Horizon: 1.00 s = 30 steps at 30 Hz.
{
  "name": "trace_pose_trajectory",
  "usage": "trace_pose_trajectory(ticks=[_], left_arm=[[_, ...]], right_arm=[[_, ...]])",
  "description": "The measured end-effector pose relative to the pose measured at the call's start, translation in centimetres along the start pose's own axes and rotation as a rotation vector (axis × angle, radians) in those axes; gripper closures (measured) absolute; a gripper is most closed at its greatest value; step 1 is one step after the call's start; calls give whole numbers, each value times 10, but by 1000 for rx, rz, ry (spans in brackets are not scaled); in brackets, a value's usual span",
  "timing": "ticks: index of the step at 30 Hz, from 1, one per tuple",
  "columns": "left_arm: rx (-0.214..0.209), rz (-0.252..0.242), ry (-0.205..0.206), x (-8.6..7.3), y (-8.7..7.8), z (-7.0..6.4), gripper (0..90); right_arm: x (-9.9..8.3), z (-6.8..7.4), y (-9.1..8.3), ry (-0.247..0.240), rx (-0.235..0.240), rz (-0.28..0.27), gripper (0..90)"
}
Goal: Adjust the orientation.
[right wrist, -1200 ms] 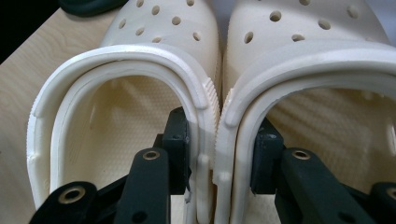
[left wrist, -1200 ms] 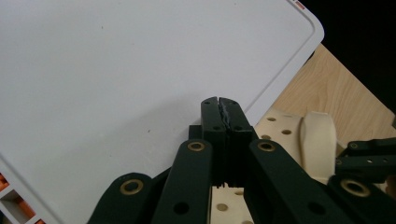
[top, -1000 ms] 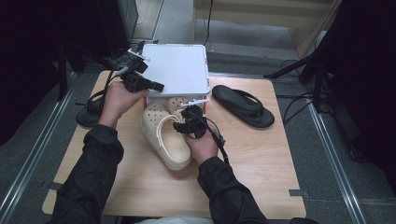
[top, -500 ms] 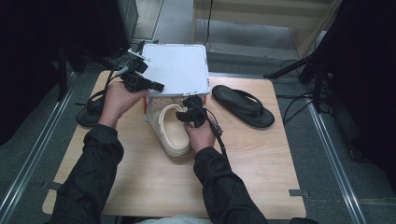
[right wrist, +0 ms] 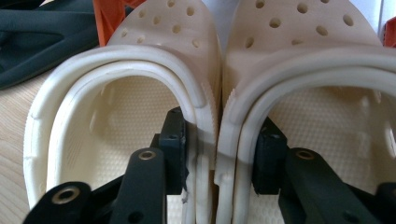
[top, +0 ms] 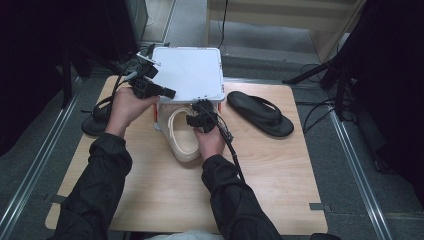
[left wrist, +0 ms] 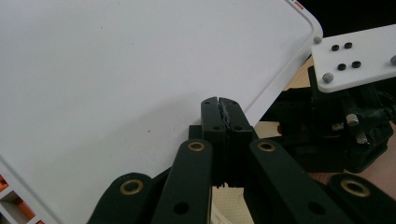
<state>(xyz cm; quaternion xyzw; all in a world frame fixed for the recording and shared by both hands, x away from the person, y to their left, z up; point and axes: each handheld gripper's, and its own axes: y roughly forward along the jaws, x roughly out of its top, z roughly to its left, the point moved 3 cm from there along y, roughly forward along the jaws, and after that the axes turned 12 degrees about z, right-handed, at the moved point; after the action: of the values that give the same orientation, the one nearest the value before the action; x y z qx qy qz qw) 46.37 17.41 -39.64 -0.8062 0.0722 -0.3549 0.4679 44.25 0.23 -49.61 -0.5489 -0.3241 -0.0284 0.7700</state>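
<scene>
Pale wooden bench (top: 280, 175) carries a white lidded box (top: 189, 74) at its far edge, with a black flip-flop (top: 260, 113) to its right and another black sandal (top: 95, 117) at the left edge. Left gripper (left wrist: 219, 108) has its fingers clenched on the edge of the white lid (left wrist: 116, 84). Right gripper (right wrist: 219, 158) pinches two cream clogs (right wrist: 205, 121) together by their touching inner walls, just in front of the box.

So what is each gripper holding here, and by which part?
The right gripper clamps the pair of cream clogs by their touching inner side walls. The left gripper pinches the white lid at its edge.
</scene>
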Motion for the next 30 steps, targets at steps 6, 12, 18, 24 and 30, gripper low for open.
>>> trace_pose_trajectory(ticks=[6, 12, 18, 24, 30], left_arm=[[-4, 2, 1, 0, 0, 0, 900], [3, 1, 2, 0, 0, 0, 900], [3, 0, 0, 0, 0, 0, 900], [2, -1, 1, 0, 0, 0, 900], [1, 1, 1, 0, 0, 1, 900]], right_arm=[[-2, 1, -2, -8, 29, 2, 574], [-6, 1, -14, -28, 40, 3, 537], [-11, -4, -33, -43, 72, 10, 562], [-22, -3, -56, -110, 85, 2, 675], [-46, 5, -71, -173, 123, -5, 804]])
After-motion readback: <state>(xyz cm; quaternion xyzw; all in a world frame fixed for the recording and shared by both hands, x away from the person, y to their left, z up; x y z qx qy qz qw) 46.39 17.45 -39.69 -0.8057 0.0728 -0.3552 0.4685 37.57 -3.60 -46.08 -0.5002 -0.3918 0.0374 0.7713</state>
